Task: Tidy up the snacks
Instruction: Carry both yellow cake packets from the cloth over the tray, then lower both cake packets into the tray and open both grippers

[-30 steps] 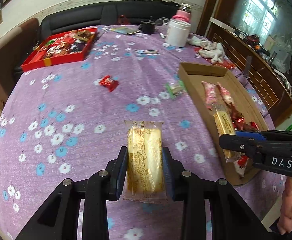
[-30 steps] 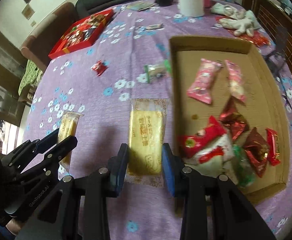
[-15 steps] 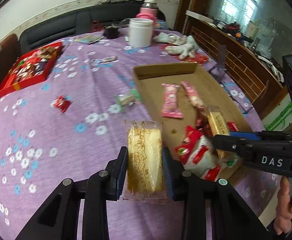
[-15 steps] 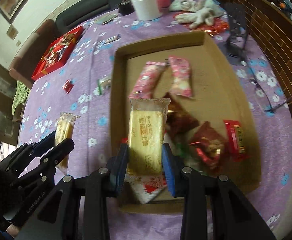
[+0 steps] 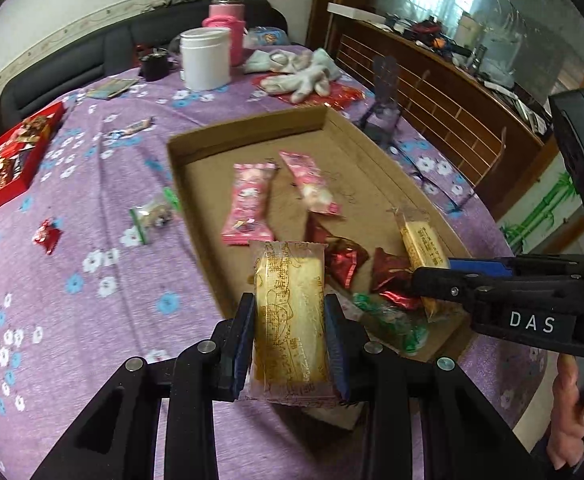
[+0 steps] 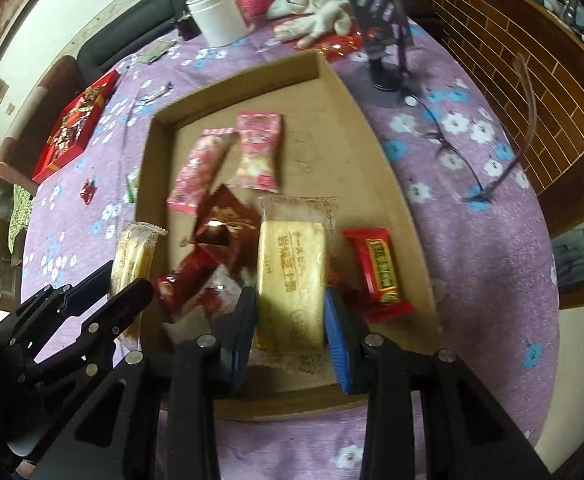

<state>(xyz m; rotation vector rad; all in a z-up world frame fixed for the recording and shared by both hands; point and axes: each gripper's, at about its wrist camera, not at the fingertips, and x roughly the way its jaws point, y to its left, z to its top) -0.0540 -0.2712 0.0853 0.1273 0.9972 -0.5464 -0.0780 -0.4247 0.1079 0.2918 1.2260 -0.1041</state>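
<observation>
Right gripper (image 6: 290, 320), clamping a yellow cake packet (image 6: 292, 276), is over the cardboard tray's (image 6: 387, 184) near edge; left gripper (image 5: 290, 344), clamping its own packet (image 5: 290, 320), at the tray's left edge, long axes along the fingers

Tabletop (image 5: 104, 312) under purple floral cloth; on it cardboard tray (image 5: 244, 130), red box (image 5: 8, 160), white jar (image 5: 205, 58), loose sweets.

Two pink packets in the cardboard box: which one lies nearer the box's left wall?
The longer, slimmer pink packet, slanting toward the left wall of the cardboard box. The other pink packet is squarer and lies nearer the middle.
</observation>
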